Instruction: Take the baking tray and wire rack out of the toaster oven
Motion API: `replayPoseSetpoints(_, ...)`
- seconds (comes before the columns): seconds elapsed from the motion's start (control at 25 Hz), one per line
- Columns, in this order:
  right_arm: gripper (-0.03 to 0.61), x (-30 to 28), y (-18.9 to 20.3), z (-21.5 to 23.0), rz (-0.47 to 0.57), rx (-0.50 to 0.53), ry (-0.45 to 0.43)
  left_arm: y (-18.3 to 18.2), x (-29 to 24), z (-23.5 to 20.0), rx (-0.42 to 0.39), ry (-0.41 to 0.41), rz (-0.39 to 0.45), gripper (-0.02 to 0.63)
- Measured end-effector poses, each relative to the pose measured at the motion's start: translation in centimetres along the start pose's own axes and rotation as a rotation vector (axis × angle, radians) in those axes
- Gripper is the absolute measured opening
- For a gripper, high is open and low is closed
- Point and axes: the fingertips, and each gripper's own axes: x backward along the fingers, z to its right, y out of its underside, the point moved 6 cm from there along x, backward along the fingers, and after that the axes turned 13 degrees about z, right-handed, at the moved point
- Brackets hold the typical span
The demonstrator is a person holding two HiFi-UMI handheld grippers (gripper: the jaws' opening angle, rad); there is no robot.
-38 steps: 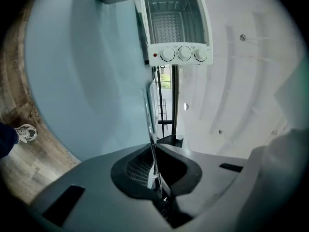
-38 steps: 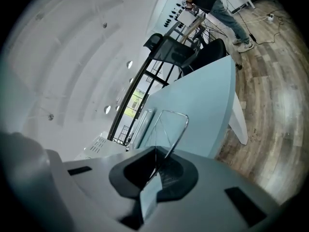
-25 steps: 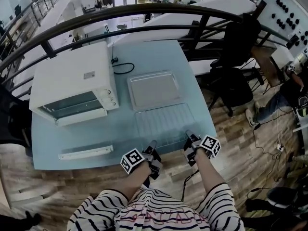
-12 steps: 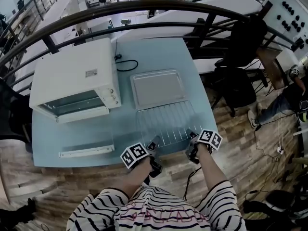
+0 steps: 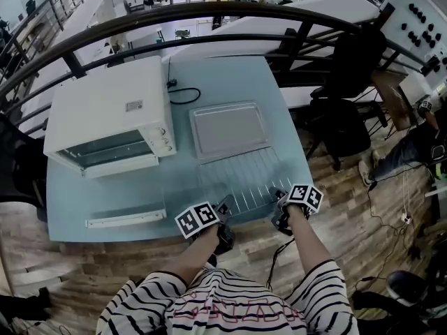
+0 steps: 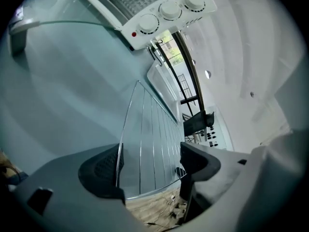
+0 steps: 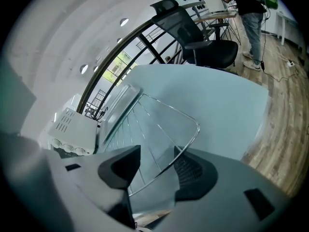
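Note:
The wire rack [image 5: 241, 179] lies flat on the pale blue table [image 5: 112, 194], its near edge at the table's front. Beyond it rests the baking tray [image 5: 229, 129], right of the white toaster oven [image 5: 105, 117]. My left gripper [image 5: 225, 205] is at the rack's near left corner and my right gripper [image 5: 279, 199] at its near right corner. In the left gripper view the jaws of the left gripper [image 6: 149, 166] are opening, with the rack's edge wire [image 6: 145, 129] loose between them. The right gripper [image 7: 157, 168] is opening too, the rack's corner [image 7: 193, 124] passing between its pads unpressed.
A long white crumb tray [image 5: 126, 220] lies near the table's front left. A black power cord [image 5: 180, 93] curls behind the oven. A dark railing [image 5: 209, 12] runs past the table's far side, and an office chair [image 5: 335, 124] stands to the right. Wooden floor lies just below the front edge.
Both grippers were closed on the rack's near edge and have since spread their jaws and let it go. The hands have rolled a little in place. The rack lies still.

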Motion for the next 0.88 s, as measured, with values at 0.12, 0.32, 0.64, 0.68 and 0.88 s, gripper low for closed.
replayPoseSetpoints(0.12,0.239,0.1,0.0,0.1,-0.004,0.062,0.031,-0.1,-0.2,-0.1,-0.027,0.002,0.001,0.348)
replayPoseSetpoints(0.32,0.291,0.5,-0.1,0.2,-0.008,0.127,0.054,-0.6,-0.7,0.1,-0.084,0.010,-0.002,0.348)
replayPoseSetpoints(0.64,0.304,1.1,-0.5,0.1,0.022,0.282,0.083,-0.3,-0.8,0.6,-0.387,-0.016,-0.061,0.360)
replayPoseSetpoints(0.68,0.304,1.0,-0.4,0.1,0.025,0.283,0.083,-0.2,-0.8,0.6,-0.415,-0.020,-0.069,0.360)
replayPoseSetpoints(0.88,0.306,1.3,-0.3,0.8,0.042,0.265,0.084,0.0,-0.3,0.3,-0.577,-0.030,-0.105,0.367)
